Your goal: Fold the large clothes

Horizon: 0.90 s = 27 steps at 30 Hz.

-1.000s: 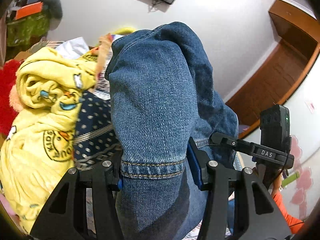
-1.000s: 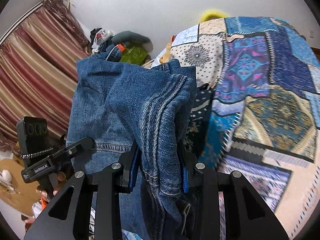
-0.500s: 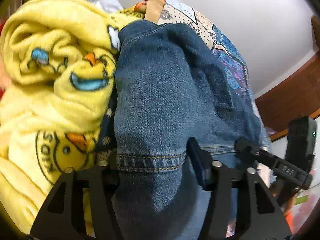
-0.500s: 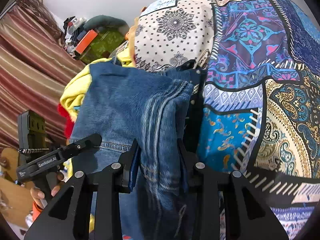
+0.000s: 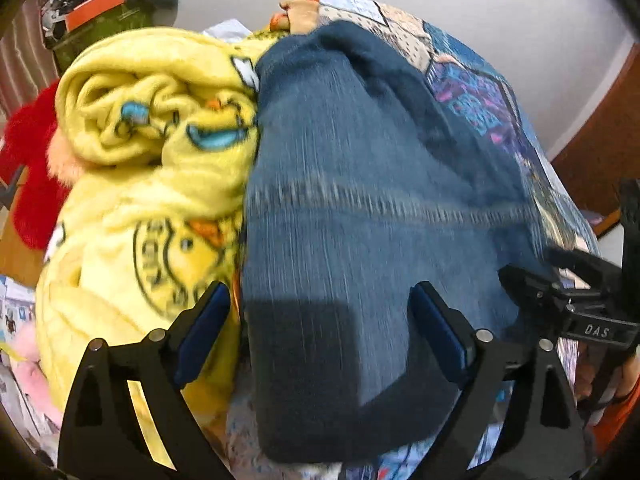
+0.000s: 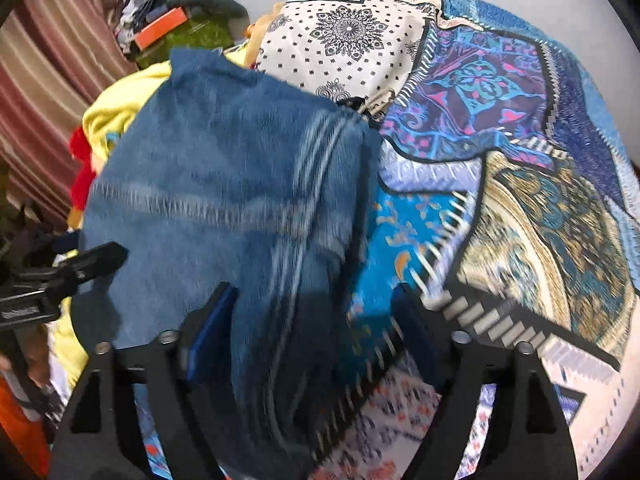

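Folded blue jeans (image 5: 360,208) lie on the patchwork bedspread (image 6: 500,128), next to a yellow fleece garment (image 5: 152,168). They also show in the right wrist view (image 6: 224,200). My left gripper (image 5: 320,320) is open, its fingers spread on either side of the near end of the jeans. My right gripper (image 6: 316,320) is open too, with the right edge of the jeans lying between its fingers. Neither holds the cloth. The right gripper (image 5: 572,304) shows at the right of the left wrist view. Both views are blurred.
A red plush item (image 5: 28,184) lies left of the yellow fleece. A green bag with an orange box (image 6: 180,32) stands by the wall beyond the bed. Striped curtains (image 6: 44,72) hang at the left. A wooden door (image 5: 600,148) is at the right.
Both grippers lowered the jeans onto the bed beside the yellow fleece, then opened and let go. The jeans now rest on the bedspread.
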Each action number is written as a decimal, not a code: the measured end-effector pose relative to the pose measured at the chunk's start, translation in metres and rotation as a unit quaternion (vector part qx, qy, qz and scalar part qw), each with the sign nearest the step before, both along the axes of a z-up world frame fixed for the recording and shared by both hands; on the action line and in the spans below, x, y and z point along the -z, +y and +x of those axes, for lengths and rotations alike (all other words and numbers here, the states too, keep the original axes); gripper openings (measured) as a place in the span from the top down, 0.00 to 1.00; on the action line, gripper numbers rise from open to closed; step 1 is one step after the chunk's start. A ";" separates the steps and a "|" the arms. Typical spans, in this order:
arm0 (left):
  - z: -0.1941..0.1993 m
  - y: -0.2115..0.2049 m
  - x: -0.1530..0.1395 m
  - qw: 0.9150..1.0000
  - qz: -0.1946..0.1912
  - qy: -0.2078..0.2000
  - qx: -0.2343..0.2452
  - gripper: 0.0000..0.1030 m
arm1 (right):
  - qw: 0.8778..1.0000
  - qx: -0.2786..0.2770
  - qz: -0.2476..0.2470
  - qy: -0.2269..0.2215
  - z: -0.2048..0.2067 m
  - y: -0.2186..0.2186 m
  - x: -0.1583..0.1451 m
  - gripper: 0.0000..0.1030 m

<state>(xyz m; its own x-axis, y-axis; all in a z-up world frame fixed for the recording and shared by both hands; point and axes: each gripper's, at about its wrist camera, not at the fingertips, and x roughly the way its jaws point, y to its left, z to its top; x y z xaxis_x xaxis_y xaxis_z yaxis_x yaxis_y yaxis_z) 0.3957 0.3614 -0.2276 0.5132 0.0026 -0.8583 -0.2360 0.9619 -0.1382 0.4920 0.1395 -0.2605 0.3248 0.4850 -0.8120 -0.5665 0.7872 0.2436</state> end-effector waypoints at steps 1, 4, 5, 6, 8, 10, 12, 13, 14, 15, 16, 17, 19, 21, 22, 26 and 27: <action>-0.009 -0.002 0.002 1.000 0.001 0.002 -0.003 0.10 | 1.000 -0.004 0.000 0.000 -0.007 -0.005 0.001 0.22; -0.027 -0.006 0.004 1.000 0.001 0.003 -0.006 0.08 | 1.000 -0.005 0.005 0.014 -0.021 -0.019 0.003 0.20; -0.031 -0.007 0.005 1.000 0.002 0.010 -0.007 0.08 | 1.000 -0.002 0.008 0.016 -0.024 -0.023 0.003 0.20; -0.036 -0.010 0.007 1.000 0.004 0.013 -0.008 0.08 | 1.000 0.000 0.011 0.022 -0.028 -0.028 0.004 0.20; -0.048 -0.014 0.006 1.000 0.015 0.017 -0.012 0.08 | 0.999 -0.001 0.011 0.037 -0.034 -0.034 0.004 0.20; -0.059 -0.019 -0.002 0.999 0.027 0.015 -0.019 0.08 | 0.999 0.000 0.003 0.039 -0.043 -0.041 0.001 0.20; -0.069 -0.026 -0.018 0.999 0.038 0.001 -0.021 0.08 | 1.000 0.003 0.000 0.025 -0.052 -0.045 -0.009 0.20; -0.076 -0.031 -0.031 0.999 0.044 -0.013 -0.021 0.08 | 1.000 0.004 0.005 0.012 -0.059 -0.050 -0.020 0.20; -0.082 -0.035 -0.044 0.998 0.049 -0.028 -0.021 0.08 | 1.000 0.005 0.013 0.003 -0.064 -0.053 -0.029 0.20; -0.088 -0.040 -0.052 0.998 0.054 -0.039 -0.020 0.08 | 1.000 0.006 0.027 -0.011 -0.072 -0.058 -0.044 0.20; -0.097 -0.048 -0.070 0.996 0.063 -0.058 -0.018 0.08 | 0.999 0.007 0.040 -0.025 -0.079 -0.063 -0.059 0.20; -0.098 -0.053 -0.080 0.995 0.068 -0.068 -0.015 0.08 | 0.998 0.008 0.050 -0.038 -0.085 -0.067 -0.071 0.20; -0.117 -0.071 -0.114 0.990 0.084 -0.109 -0.005 0.08 | 0.994 0.006 0.079 -0.071 -0.104 -0.079 -0.106 0.20; -0.132 -0.087 -0.142 0.984 0.099 -0.146 0.000 0.08 | 0.990 -0.001 0.103 -0.094 -0.120 -0.088 -0.135 0.20; -0.145 -0.097 -0.157 0.980 0.107 -0.168 0.004 0.08 | 0.986 -0.005 0.120 -0.113 -0.133 -0.094 -0.152 0.20; -0.185 -0.132 -0.209 0.958 0.125 -0.258 0.011 0.08 | 0.970 -0.011 0.161 -0.184 -0.180 -0.115 -0.202 0.20; -0.195 -0.138 -0.218 0.953 0.126 -0.275 0.011 0.08 | 0.963 -0.012 0.174 -0.204 -0.195 -0.121 -0.214 0.20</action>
<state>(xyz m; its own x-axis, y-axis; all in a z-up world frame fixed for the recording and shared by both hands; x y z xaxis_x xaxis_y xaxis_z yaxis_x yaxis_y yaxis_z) 0.2006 0.2231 -0.0097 0.8872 0.1573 -0.4338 -0.1744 0.9847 0.0003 0.2971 0.0187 -0.0464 0.5686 0.7157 -0.4055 -0.6877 0.6841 0.2430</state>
